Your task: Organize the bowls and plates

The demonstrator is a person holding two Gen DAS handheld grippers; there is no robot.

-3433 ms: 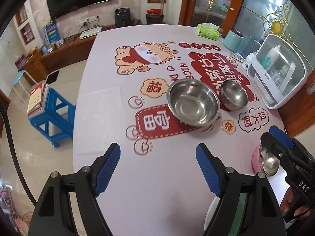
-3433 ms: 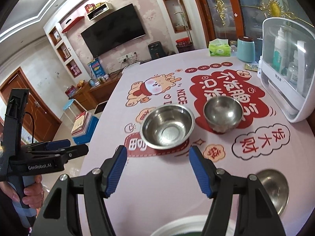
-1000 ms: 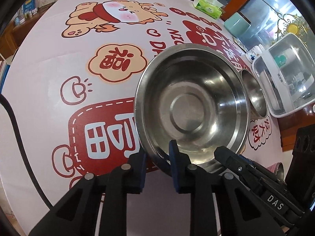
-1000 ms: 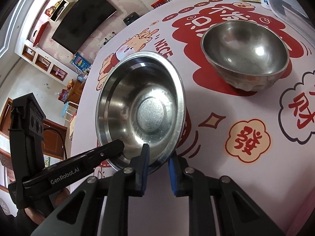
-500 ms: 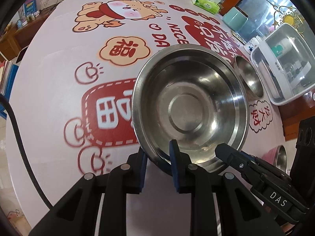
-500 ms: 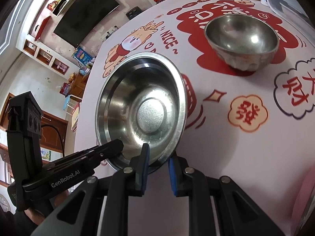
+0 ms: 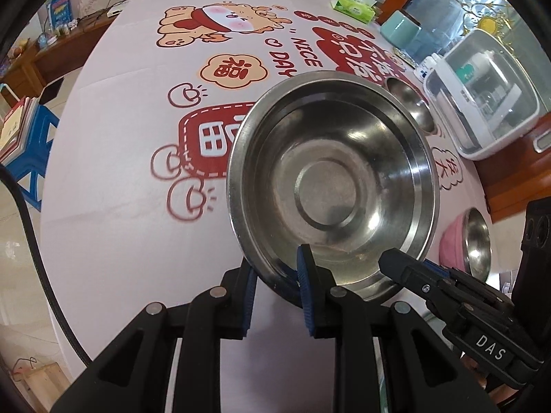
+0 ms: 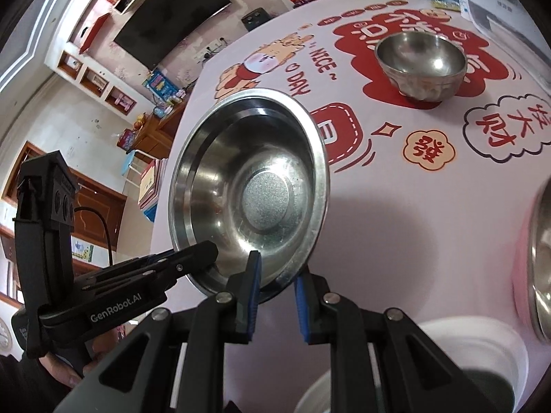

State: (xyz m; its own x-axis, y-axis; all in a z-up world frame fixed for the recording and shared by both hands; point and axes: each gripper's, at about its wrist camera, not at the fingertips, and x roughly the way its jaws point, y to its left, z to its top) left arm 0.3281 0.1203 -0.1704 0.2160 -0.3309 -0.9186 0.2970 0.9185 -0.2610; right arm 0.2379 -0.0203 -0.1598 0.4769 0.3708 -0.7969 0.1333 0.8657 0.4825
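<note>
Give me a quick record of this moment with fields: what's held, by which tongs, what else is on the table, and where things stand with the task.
held item: large steel bowl, clear of the table
left tongs: shut on the bowl's near rim
right tongs: shut on the same rim, beside the left
on the tablecloth: small steel bowl; pink-sided steel bowl at the right edge
near edge: white dish, partly hidden
far side: tissue pack, clear-lidded white storage box
task state: bowls not yet stacked
</note>
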